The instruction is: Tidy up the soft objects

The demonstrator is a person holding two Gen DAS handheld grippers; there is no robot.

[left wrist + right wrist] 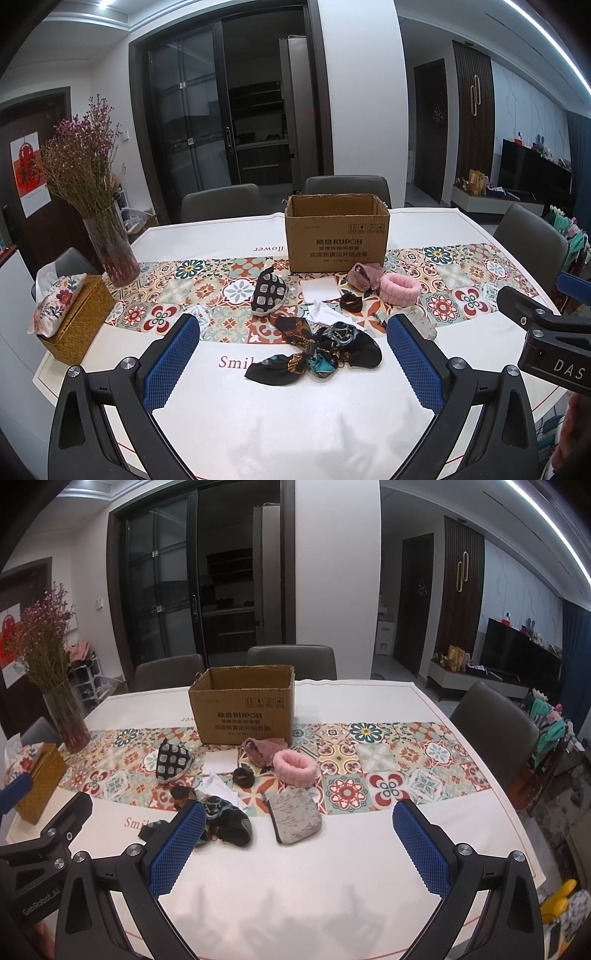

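An open cardboard box (pixel 338 236) stands on the patterned table runner, also in the right wrist view (pixel 243 710). Soft items lie in front of it: a black-and-white patterned pouch (pixel 267 293), a white folded cloth (pixel 319 290), a pink headband (pixel 400 288), a mauve cloth (pixel 364 275), a dark scrunchie (pixel 351 300), a dark patterned scarf (pixel 317 349) and a grey pouch (pixel 295 814). My left gripper (pixel 293 356) is open and empty just short of the scarf. My right gripper (pixel 301 847) is open and empty near the grey pouch.
A glass vase of dried flowers (pixel 110 243) and a woven tissue box (pixel 79 317) stand at the table's left. Grey chairs (pixel 221 201) surround the table (pixel 295 424). The right gripper's body (pixel 546 332) shows at the left view's right edge.
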